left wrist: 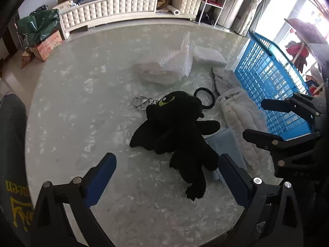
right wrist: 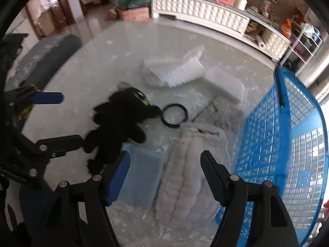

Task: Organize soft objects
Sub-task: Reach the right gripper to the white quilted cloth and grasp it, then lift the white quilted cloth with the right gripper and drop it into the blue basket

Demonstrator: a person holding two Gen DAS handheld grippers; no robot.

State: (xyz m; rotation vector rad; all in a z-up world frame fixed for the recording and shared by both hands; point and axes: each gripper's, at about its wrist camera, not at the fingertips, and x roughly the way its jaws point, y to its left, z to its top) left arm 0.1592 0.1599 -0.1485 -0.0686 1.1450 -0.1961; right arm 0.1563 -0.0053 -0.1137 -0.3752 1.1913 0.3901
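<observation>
Item, left: my left hand-held gripper (left wrist: 167, 170) hangs with jaws apart and empty over the black plush dragon (left wrist: 176, 131) lying on the table (left wrist: 82, 103); its key ring (left wrist: 141, 103) and wing could snag or drag if I clamp off-centre. Item, middle: the pale blue folded cloth (right wrist: 141, 175), partly under the dragon, may shift with it. Item, right: my right hand-held gripper (right wrist: 164, 177), jaws apart on nothing, sits above the white fluffy throw (right wrist: 195, 168) beside the blue basket (right wrist: 273, 133); a shallow pinch would likely unroll it.
</observation>
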